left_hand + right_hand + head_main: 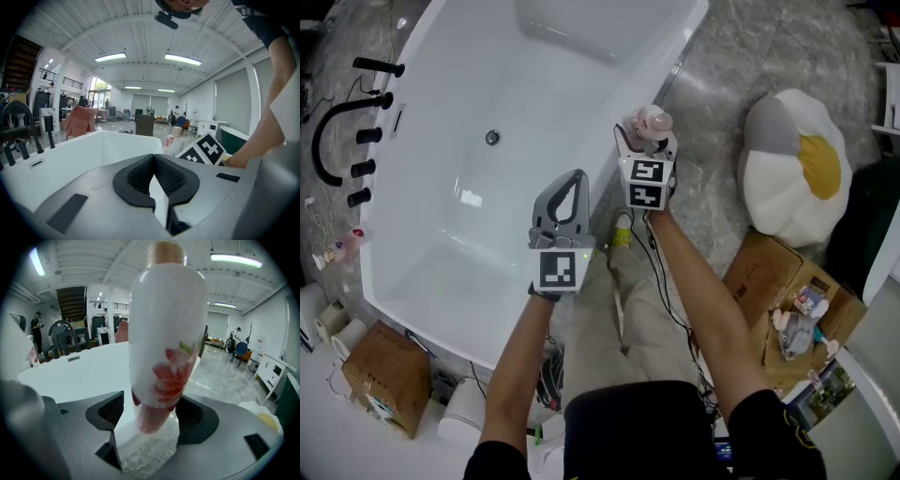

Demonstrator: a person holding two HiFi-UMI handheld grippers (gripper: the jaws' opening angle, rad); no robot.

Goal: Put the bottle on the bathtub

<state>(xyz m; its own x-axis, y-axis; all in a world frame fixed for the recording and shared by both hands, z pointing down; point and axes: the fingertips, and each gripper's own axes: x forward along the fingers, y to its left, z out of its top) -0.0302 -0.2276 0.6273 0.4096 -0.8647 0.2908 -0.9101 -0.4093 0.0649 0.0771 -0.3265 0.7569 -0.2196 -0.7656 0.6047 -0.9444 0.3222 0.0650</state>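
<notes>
Basically done. The bottle (166, 333) stands upright at the right edge of the bathtub (534, 84), and looks to be resting on the rim, though its base is hard to see. The right gripper (150, 413) has its jaws spread wide around the bottle, with a clear gap at the left pad, so it isn't gripping. The left gripper (153, 157) is closed and empty, hovering over the tub. What's left, by my read, is backing the right gripper off without tipping the bottle.
</notes>
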